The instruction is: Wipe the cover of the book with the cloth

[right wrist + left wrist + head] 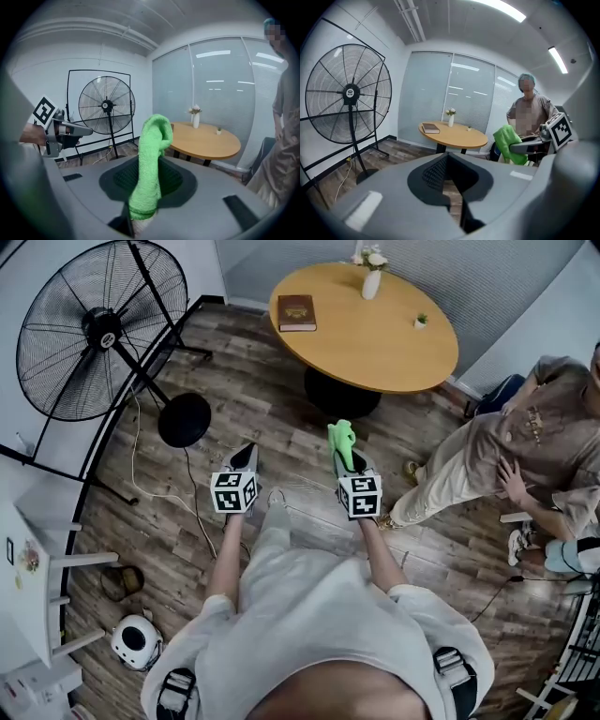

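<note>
A brown book (296, 312) lies on the left part of the round wooden table (384, 348), far ahead of both grippers; the left gripper view also shows the book (431, 128). My right gripper (343, 441) is shut on a green cloth (342, 439) that sticks up between its jaws, as the right gripper view shows the cloth (149, 168). My left gripper (247, 458) is held beside it over the floor, jaws closed with nothing between them. Both are well short of the table.
A large standing fan (101, 329) is at the left with its round base (184, 419) and a cable on the floor. A white vase (371, 279) and a tiny plant (421, 322) stand on the table. A person (506, 460) stands at the right.
</note>
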Tool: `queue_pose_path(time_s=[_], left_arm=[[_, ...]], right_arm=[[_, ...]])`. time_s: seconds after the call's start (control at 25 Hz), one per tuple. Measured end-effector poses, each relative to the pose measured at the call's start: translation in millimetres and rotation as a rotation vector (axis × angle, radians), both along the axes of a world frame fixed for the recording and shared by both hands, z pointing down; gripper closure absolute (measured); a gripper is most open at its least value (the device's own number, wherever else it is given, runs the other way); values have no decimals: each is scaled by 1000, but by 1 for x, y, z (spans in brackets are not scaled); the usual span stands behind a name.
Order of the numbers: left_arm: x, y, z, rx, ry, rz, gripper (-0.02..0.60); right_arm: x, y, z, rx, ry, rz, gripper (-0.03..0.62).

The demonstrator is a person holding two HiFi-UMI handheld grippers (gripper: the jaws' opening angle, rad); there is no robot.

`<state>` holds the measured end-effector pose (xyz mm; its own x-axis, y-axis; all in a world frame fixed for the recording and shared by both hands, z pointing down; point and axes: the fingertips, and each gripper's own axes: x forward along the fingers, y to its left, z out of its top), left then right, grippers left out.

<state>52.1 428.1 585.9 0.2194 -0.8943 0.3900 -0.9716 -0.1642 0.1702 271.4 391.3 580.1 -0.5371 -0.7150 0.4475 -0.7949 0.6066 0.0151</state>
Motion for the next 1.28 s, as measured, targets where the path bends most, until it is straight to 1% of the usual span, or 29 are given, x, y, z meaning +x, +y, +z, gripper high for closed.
queue_pose_path(time_s=[0.64,1.0,1.28], left_arm=[[-58,-162,-5,-21,23,84,575],[-91,-235,-2,-26,32,131,574],[-115,-273,3,-29,37,132,575]], right_arm=[[-59,-146,-8,-21,24,71,493],[-96,-211,-10,-18,44,100,493],[-120,-244,-3,-30,54,97,493]])
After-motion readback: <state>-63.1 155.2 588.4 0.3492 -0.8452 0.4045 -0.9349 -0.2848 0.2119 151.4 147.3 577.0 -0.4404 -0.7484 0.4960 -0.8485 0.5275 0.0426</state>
